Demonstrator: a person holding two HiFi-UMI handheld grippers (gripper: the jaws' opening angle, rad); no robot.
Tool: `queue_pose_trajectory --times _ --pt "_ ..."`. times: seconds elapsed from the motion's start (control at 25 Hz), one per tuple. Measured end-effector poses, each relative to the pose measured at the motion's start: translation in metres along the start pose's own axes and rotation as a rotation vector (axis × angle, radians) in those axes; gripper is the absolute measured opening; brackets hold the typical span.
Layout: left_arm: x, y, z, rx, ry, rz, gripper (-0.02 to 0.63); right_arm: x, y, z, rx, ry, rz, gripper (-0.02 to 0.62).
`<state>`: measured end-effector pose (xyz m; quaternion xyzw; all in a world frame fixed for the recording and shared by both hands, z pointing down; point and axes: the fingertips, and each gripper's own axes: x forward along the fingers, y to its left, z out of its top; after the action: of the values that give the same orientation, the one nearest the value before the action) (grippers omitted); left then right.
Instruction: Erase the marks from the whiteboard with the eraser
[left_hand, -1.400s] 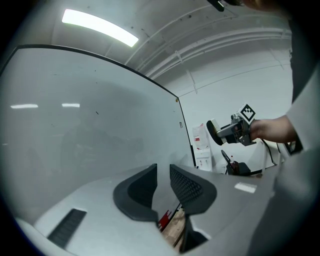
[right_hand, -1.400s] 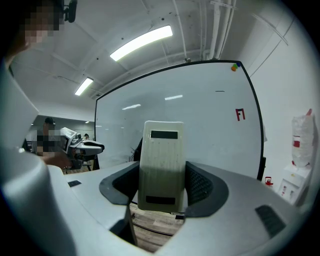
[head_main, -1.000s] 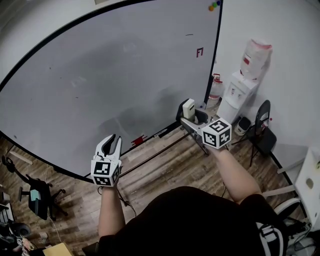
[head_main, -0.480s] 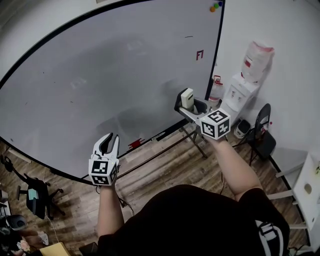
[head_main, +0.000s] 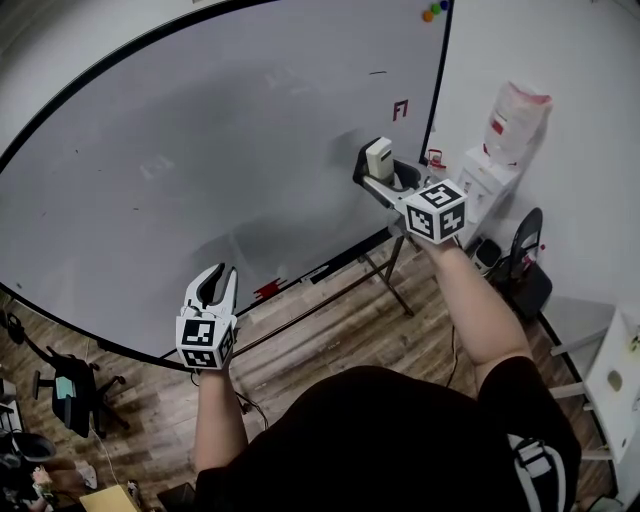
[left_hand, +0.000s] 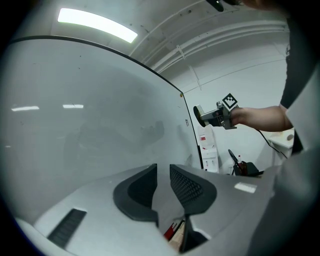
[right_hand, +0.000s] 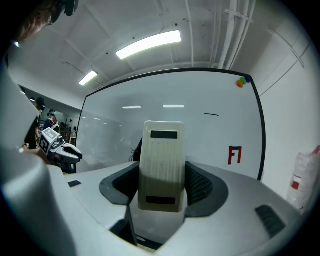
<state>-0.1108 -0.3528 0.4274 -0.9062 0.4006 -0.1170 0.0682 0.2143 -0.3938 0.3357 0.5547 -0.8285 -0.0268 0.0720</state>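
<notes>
The right claw (head_main: 379, 172) is clamped on the eraser (right_hand: 161, 165), which stands upright between its jaws and is held up in front of the right part of the whiteboard (head_main: 200, 150); from the head view I cannot tell whether it touches the surface or sits just off it; the left claw (head_main: 216, 283) hangs low by the board's lower edge, its jaws a narrow gap apart with nothing between them; most of the board looks grey and bare, with only faint smudges (head_main: 155, 165) on its left part, so the bulk of the wiping seems done or was never needed there; what is left, as far as the pictures show, is a small red mark (right_hand: 235, 155) near the right edge, above and to the right of the eraser, and a short dark stroke (head_main: 377, 72) higher up; both are untouched; coloured magnets (head_main: 431, 13) sit in the top right corner and are no part of the job; I judge the task in its late stage, with the eraser near the red mark but not yet on it.
</notes>
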Motion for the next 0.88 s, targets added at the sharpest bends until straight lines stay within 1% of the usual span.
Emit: queue_pose_trajectory --times 0.28,0.44,0.6,0.88 --pt "0.011 -0.005 -0.002 0.003 0.013 -0.011 0.089 0.022 -0.027 0.036 -0.011 -0.035 -0.017 0.253" --pt "0.015 -0.011 0.002 0.008 0.011 -0.015 0.089 0.031 -0.039 0.054 -0.036 -0.051 -0.029 0.253" --pt "0.015 -0.012 0.002 0.007 0.014 -0.008 0.089 0.039 -0.051 0.068 -0.072 -0.047 -0.039 0.253" --pt "0.012 -0.013 -0.001 0.005 0.022 0.009 0.089 0.052 -0.066 0.083 -0.087 -0.059 -0.054 0.253"
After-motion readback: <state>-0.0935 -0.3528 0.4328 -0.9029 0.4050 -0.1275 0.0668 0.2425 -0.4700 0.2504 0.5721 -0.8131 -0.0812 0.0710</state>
